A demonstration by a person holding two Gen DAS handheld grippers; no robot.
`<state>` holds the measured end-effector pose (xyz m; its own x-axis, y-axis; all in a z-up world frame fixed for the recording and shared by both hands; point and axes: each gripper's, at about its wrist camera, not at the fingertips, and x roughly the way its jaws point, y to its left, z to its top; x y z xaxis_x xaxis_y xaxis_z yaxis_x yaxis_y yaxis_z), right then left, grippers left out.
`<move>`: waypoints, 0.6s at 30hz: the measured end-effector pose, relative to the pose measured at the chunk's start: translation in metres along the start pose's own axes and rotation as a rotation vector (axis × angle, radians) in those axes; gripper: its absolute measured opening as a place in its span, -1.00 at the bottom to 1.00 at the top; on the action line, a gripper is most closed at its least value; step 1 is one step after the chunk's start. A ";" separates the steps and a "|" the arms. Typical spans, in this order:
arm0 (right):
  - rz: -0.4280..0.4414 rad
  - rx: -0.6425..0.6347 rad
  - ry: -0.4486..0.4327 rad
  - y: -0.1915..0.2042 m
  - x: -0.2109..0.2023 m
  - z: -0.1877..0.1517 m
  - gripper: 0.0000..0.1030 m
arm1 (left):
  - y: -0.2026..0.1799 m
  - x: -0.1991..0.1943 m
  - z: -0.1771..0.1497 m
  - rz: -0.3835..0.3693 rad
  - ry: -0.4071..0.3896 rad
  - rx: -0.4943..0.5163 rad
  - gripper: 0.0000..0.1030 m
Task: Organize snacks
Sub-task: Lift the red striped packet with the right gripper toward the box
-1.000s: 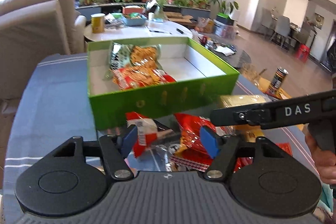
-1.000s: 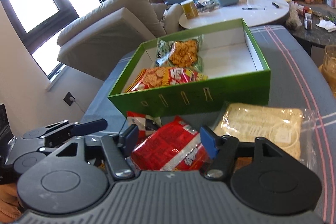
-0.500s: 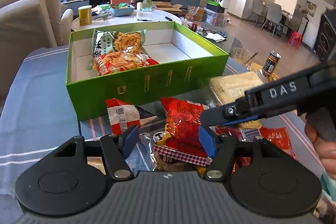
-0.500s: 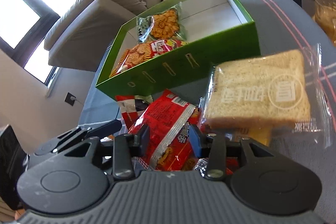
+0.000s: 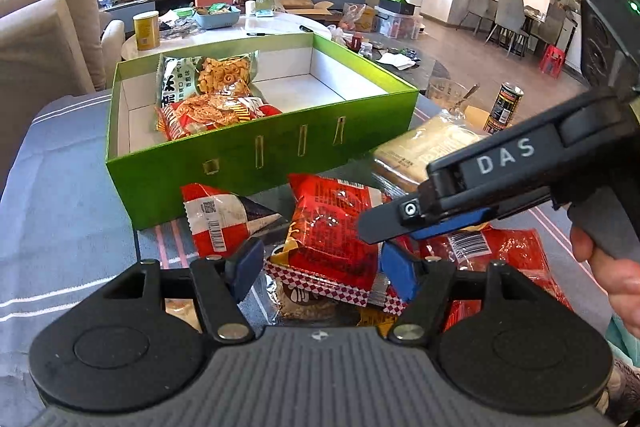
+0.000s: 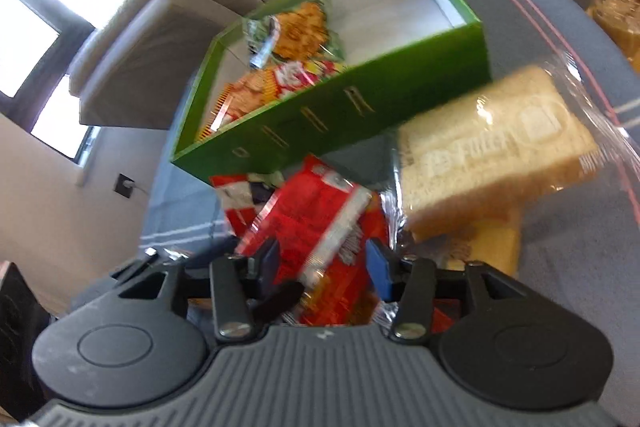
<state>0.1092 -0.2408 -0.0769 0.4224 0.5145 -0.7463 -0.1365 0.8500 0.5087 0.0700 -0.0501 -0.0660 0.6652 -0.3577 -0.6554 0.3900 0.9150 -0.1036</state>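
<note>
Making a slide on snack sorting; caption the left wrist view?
Left claw and right claw over loose snack packets beside a green box.

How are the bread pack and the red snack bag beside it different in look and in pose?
The bread pack is clear plastic showing pale slices; the red snack bag is opaque, printed red. The bread pack is thick and blocky; the red snack bag is flatter and crinkled. The bread pack lies right of the red snack bag. Both are outside the green box.
</note>
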 end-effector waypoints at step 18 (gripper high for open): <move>0.041 -0.026 -0.087 0.016 0.003 -0.002 0.29 | -0.019 -0.011 0.004 0.004 -0.068 0.037 0.18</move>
<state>0.1060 -0.2255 -0.0716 0.4919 0.5382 -0.6844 -0.1776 0.8315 0.5263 0.0576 -0.0645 -0.0537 0.7078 -0.3673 -0.6034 0.4100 0.9092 -0.0725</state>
